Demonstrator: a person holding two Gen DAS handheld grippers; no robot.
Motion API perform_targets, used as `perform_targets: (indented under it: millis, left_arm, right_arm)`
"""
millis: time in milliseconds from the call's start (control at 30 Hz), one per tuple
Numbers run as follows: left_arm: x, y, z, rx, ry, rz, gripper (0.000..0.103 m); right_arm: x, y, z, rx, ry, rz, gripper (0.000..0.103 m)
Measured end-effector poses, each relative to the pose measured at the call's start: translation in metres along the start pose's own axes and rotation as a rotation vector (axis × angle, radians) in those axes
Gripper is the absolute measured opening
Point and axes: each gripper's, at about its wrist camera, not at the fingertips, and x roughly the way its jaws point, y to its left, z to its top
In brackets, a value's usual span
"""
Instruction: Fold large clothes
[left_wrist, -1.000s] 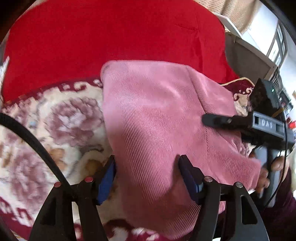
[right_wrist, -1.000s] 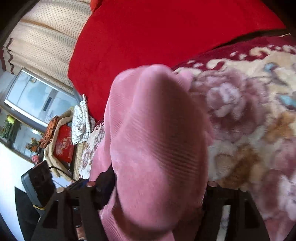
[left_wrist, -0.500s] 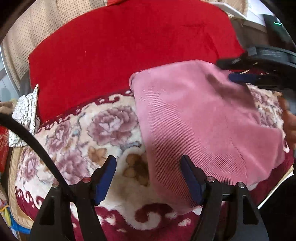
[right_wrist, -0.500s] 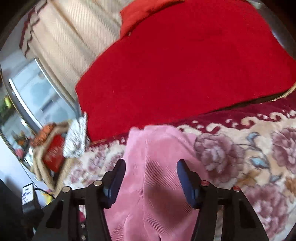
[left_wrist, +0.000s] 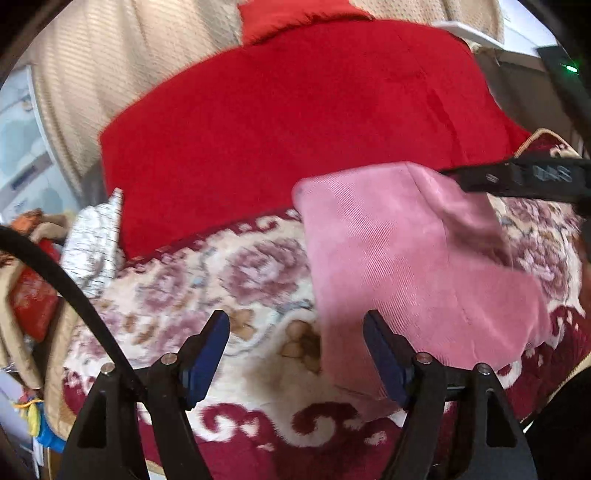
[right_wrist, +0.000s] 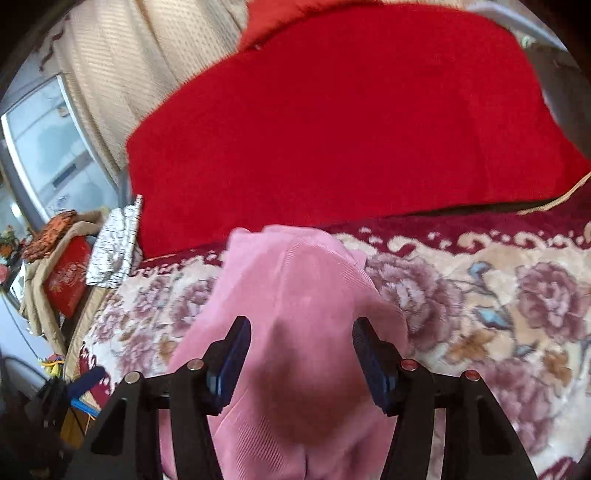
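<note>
1. The flowered blanket (left_wrist: 177, 295) on the bed carries everything, with a red cloth (left_wrist: 295, 122) behind it.
2. The pink ribbed garment (left_wrist: 413, 273) lies folded on the blanket — this fold looks done.
3. The left gripper (left_wrist: 295, 350) is opening its jaws, holding nothing.
4. The right gripper (right_wrist: 301, 354) hovers over the garment with jaws apart — next, pinch an edge for another fold.

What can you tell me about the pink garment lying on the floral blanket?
The pink garment is a soft, finely ribbed fabric, like corduroy or a rib knit, folded into a rough rectangle with one upper flap turned over. It lies on the floral blanket, its far edge near the red cover. The left gripper, jaws opening, frames its near left corner without pressing on it. The right gripper stands open above its right side, not gripping.
</note>
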Motion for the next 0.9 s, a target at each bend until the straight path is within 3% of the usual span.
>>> perform_targets:
  millis: [333,567,767,900]
  left_arm:
    - [-0.088,0.017,0.01,-0.051,-0.161,0.075,0.086]
    - [-0.146,0.028,0.012,-0.113,-0.238,0.056,0.092]
    - [-0.176,0.036,0.012,-0.15,-0.294,0.066,0.092]
    - [-0.191,0.039,0.011,-0.166,-0.312,0.08,0.093]
  right_arm:
    - [-0.101,0.034,-0.005,-0.019,-0.104,-0.002,0.074]
    - [-0.147,0.062,-0.022,-0.09,-0.145,-0.12,0.074]
    - [-0.193,0.09,-0.036,-0.2,-0.238,-0.24,0.074]
    - [-0.219,0.103,-0.042,-0.231,-0.295,-0.271,0.074]
